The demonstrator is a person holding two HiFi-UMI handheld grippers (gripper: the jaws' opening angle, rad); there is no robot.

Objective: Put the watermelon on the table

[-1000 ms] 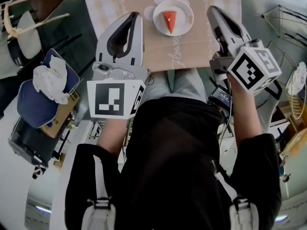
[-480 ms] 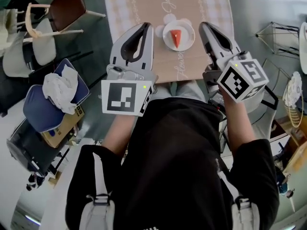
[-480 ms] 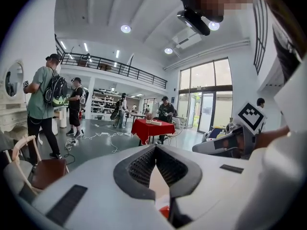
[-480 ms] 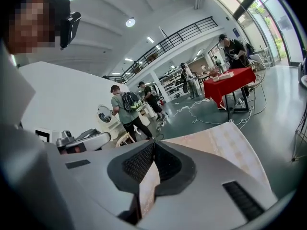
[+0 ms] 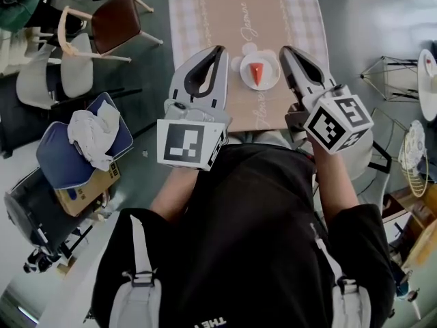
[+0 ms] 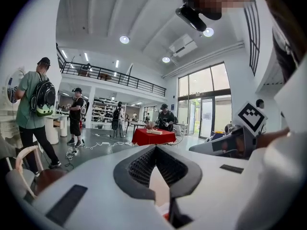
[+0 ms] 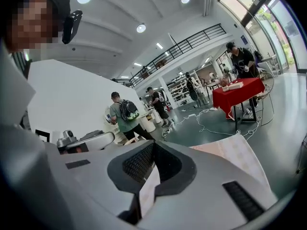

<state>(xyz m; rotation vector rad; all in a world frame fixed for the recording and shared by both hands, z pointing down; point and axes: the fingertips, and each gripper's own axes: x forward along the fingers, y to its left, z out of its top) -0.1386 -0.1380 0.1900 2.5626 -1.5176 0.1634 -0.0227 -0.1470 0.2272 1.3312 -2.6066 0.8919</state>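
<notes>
Sitting red watermelon wedge [image 5: 256, 73], round white plate [image 5: 246, 78], checked tablecloth [image 5: 225, 12]

"What sort of room is it?"

"A tall, open hall. There's a white ceiling [image 6: 96, 13] with round lights [image 6: 124, 40], a railed balcony [image 6: 110, 75] along the far side, and tall windows [image 6: 206, 104] full of daylight."

"And the floor?"

"The floor [image 5: 153, 67] is dark grey and slightly glossy, with white cables [image 7: 206, 123] trailing across it."

"Any furniture?"

"A tabletop [image 5: 205, 12] under a beige checked cloth, with a brown-seated chair [image 5: 113, 22] to its left. There's a red-draped table [image 6: 153, 136] further off and a wire stand [image 5: 389, 77] at the right."
</notes>
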